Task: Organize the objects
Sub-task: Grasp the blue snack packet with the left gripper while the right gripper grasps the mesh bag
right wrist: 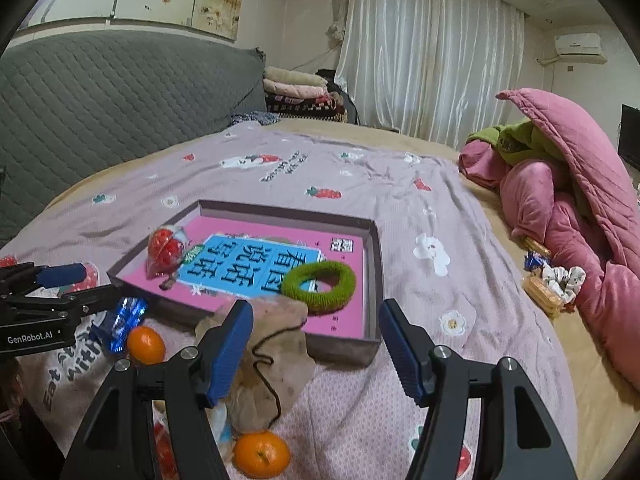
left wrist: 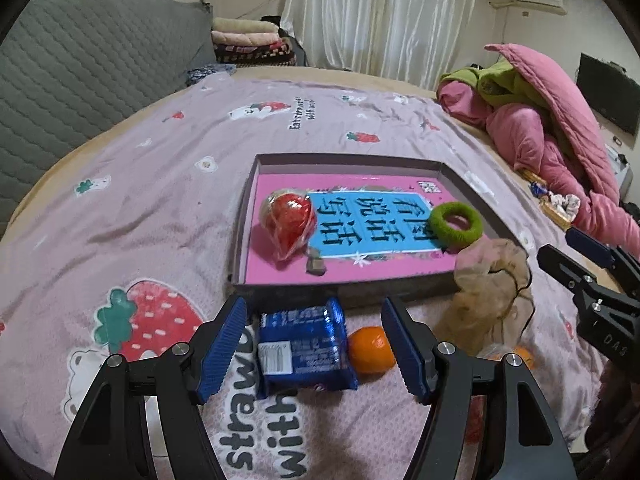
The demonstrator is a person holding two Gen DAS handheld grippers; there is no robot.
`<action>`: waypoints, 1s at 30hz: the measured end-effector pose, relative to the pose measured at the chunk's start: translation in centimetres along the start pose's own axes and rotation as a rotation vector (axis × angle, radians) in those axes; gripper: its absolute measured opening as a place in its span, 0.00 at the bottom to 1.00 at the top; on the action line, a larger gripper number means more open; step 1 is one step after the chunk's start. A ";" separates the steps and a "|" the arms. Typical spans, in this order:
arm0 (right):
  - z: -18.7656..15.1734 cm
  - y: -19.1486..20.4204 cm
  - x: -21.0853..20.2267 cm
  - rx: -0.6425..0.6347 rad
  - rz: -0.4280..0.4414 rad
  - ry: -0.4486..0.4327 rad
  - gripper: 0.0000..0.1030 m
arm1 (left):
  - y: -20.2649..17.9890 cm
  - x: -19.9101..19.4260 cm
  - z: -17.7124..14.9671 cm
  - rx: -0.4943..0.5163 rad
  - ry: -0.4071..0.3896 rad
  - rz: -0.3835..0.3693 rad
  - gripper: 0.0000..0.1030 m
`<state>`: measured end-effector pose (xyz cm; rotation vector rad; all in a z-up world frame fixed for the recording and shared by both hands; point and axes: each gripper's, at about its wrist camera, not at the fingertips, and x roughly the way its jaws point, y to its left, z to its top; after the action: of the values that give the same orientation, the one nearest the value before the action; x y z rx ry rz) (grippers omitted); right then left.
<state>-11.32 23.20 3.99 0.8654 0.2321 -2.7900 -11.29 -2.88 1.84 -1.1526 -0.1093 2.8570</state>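
My left gripper (left wrist: 314,344) is open just above the bed. A blue snack packet (left wrist: 304,350) and an orange (left wrist: 370,350) lie between its fingers, untouched by the pads. Beyond them stands a shallow box (left wrist: 344,158) holding a pink book, a red wrapped ball (left wrist: 288,220), a green ring (left wrist: 456,220) and a small brown piece. My right gripper (right wrist: 316,352) is also open and holds nothing. A beige drawstring pouch (right wrist: 264,360) leans on the box's near corner by its left finger. A second orange (right wrist: 262,454) lies below the pouch.
A heap of pink and green quilts (right wrist: 560,200) fills the bed's right side, with snack packets and a white scrunchie (right wrist: 560,280) beside it. A grey quilted headboard (left wrist: 80,80) runs along the left. Folded blankets (left wrist: 248,40) are stacked at the far end.
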 end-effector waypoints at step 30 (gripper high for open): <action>-2.4 0.5 1.5 -0.013 0.049 0.119 0.63 | 0.5 0.7 -2.6 0.040 0.093 -0.018 0.70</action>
<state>-11.12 23.04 1.08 1.0208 0.2444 -2.6922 -9.99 -3.17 -0.60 -1.2674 -0.0572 2.7707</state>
